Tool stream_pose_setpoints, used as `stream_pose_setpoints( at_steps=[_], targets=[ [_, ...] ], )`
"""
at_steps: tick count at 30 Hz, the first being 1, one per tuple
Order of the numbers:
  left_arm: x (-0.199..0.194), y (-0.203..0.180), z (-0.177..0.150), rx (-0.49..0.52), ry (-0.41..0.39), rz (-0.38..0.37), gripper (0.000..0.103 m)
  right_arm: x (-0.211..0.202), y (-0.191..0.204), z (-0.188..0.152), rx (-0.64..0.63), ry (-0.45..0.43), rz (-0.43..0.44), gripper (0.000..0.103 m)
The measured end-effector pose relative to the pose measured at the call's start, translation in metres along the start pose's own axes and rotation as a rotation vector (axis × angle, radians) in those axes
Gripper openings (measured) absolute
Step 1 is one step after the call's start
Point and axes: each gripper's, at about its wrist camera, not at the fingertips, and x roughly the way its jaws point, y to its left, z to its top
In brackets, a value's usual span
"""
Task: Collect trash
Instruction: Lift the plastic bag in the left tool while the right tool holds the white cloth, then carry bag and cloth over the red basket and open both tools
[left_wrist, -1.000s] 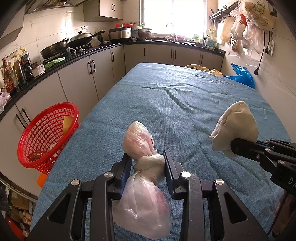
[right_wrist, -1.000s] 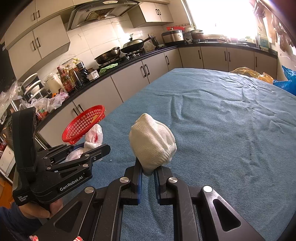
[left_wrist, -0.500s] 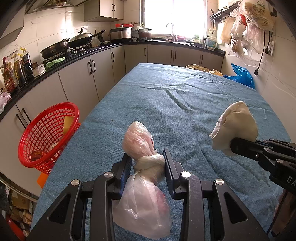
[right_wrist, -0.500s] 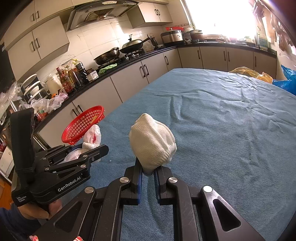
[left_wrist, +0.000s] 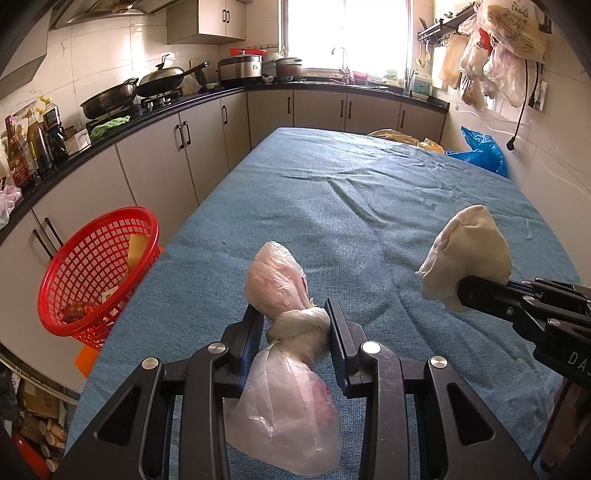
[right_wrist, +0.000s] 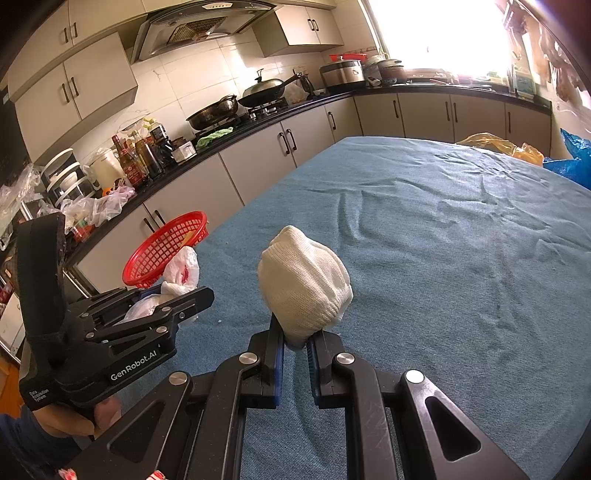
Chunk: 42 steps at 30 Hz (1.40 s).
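Your left gripper (left_wrist: 295, 325) clamps a knotted plastic bag (left_wrist: 284, 288), your right gripper (right_wrist: 295, 338) grips a white cloth wad (right_wrist: 304, 282), both above the blue-covered table (left_wrist: 351, 206); a red basket (left_wrist: 98, 273) sits at the table's left edge, kitchen counters (left_wrist: 155, 110) beyond.

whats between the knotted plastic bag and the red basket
Nothing lies between them: in the left wrist view only bare blue cloth runs from the knotted plastic bag, gripped in the left tongs, to the table edge where the red basket sits.

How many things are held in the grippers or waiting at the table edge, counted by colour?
White: 1, the knitted cloth bundle in the right gripper.
Translucent pinkish: 1, the knotted plastic bag in the left gripper.
Red: 1, the basket at the table edge.
Total: 3
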Motion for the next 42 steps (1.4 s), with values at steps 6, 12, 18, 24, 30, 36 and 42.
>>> stream_pose_setpoints(
  at_steps=[6, 12, 18, 24, 30, 36, 42],
  targets=[
    [-0.002, 0.001, 0.001, -0.001, -0.002, 0.000, 0.033, 0.000, -0.004, 0.002, 0.004, -0.002, -0.005, 0.012],
    [-0.011, 0.005, 0.003, -0.011, -0.014, -0.003, 0.033, 0.001, -0.012, 0.009, 0.021, -0.010, -0.025, 0.012],
    [-0.026, 0.017, 0.008, -0.035, -0.044, -0.012, 0.033, 0.000, -0.014, 0.013, 0.063, -0.009, -0.050, 0.012],
    [-0.048, 0.047, 0.018, -0.099, -0.098, -0.003, 0.033, 0.003, 0.003, 0.030, 0.080, -0.004, -0.010, 0.012],
    [-0.063, 0.099, 0.033, -0.184, -0.149, 0.052, 0.033, 0.019, 0.047, 0.062, 0.032, -0.001, 0.041, 0.012],
    [-0.068, 0.173, 0.034, -0.298, -0.171, 0.117, 0.033, 0.054, 0.106, 0.101, -0.031, 0.012, 0.100, 0.012],
    [-0.053, 0.228, 0.031, -0.375, -0.144, 0.134, 0.033, 0.100, 0.155, 0.128, -0.065, 0.051, 0.153, 0.012]
  ],
)
